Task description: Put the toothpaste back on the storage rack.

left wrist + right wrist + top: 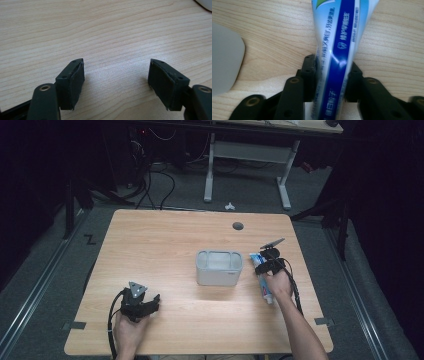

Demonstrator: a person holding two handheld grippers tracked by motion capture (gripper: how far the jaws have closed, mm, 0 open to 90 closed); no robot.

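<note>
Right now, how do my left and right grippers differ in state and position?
The left gripper has its jaws spread apart with nothing but bare table between them; the right gripper is closed on the toothpaste tube. The left gripper sits near the table's front left, well away from the grey container; the right gripper is just to the container's right. Both are hand-held, low over the wood.

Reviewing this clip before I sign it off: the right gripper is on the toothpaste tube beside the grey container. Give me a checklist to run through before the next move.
1. Right gripper closed on the toothpaste tube: ok, a jaw presses each side.
2. Tube lifted off the table: cannot tell.
3. Grey container upright, opening up: ok.
4. Container interior free: cannot tell.
5. Left gripper open, holding nothing, away from the container: ok.
</note>
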